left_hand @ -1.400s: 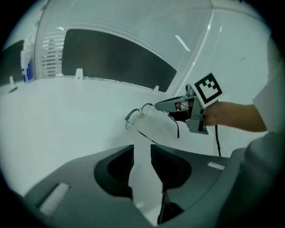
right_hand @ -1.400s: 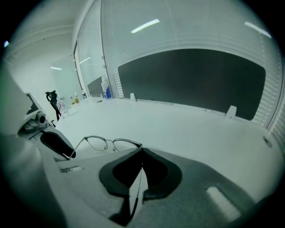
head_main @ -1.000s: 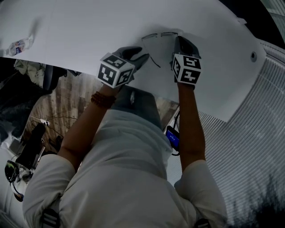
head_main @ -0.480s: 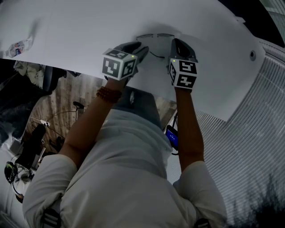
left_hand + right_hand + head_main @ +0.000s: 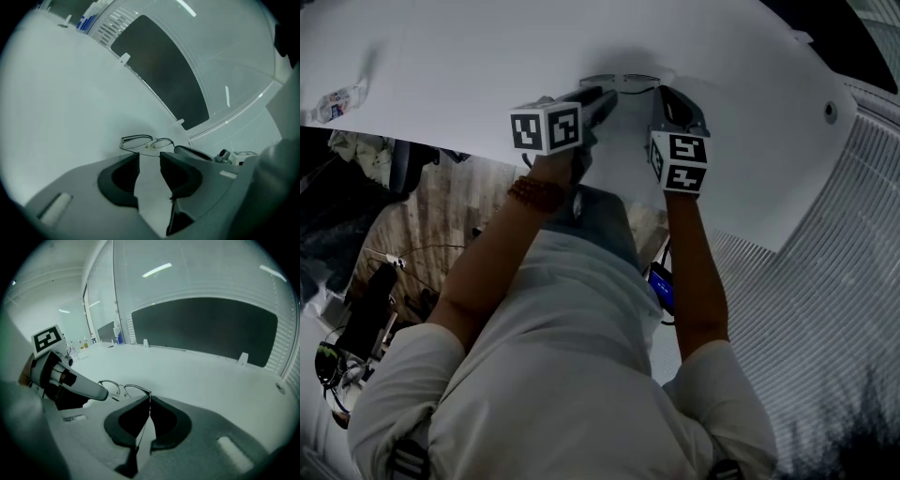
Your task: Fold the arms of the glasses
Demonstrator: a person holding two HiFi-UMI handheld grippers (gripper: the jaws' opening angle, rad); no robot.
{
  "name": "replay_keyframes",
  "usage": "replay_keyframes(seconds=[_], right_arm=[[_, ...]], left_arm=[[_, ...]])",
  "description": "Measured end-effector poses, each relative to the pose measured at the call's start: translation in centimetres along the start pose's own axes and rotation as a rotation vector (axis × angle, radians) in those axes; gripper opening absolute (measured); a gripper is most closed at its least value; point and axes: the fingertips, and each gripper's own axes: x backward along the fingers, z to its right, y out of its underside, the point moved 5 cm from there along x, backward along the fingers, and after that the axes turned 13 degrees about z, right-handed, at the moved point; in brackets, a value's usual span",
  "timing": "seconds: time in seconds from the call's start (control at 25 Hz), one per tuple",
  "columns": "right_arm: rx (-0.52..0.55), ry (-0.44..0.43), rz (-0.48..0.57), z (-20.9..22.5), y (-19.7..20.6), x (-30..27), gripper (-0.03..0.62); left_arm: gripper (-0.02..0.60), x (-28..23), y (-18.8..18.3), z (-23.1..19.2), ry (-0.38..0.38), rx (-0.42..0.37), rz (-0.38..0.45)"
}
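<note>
Lying near the table's (image 5: 441,66) near edge, the glasses (image 5: 619,82) look half done: one arm (image 5: 139,152) seems folded; right gripper (image 5: 150,399) pinches the other arm (image 5: 143,423), not yet folded; left gripper (image 5: 149,157), spread around nothing, has just been narrowing slightly

Glasses (image 5: 146,142): thin dark wire frame, clear lenses, upright on the white table (image 5: 70,93). One arm angles in behind the lenses; the other runs back, pinched in my right gripper (image 5: 150,397).

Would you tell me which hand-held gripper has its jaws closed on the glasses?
The right hand-held gripper, pinching the glasses' arm; the left hand-held gripper's jaws stand apart, empty.
</note>
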Motion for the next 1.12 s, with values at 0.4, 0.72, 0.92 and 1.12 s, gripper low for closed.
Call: replay_keyframes(seconds=[0.4, 0.72, 0.92, 1.12], right_arm=[[0.013, 0.013, -0.007, 0.3, 0.7, 0.6, 0.002], [0.023, 0.018, 0.003, -0.2, 0.8, 0.5, 0.002], [0.036, 0.013, 0.009, -0.4, 0.8, 0.4, 0.002], [0.048, 0.012, 0.006, -0.3, 0.9, 0.5, 0.002]], left_arm=[[0.160, 0.9, 1.5, 1.5, 0.080, 0.119, -0.055], [0.150, 6.0, 0.9, 3.0, 0.036, -0.532, -0.159], [0.156, 3.4, -0.8, 3.0, 0.011, -0.951, -0.204], [0.167, 1.1, 1.4, 1.9, 0.081, -1.012, -0.375]])
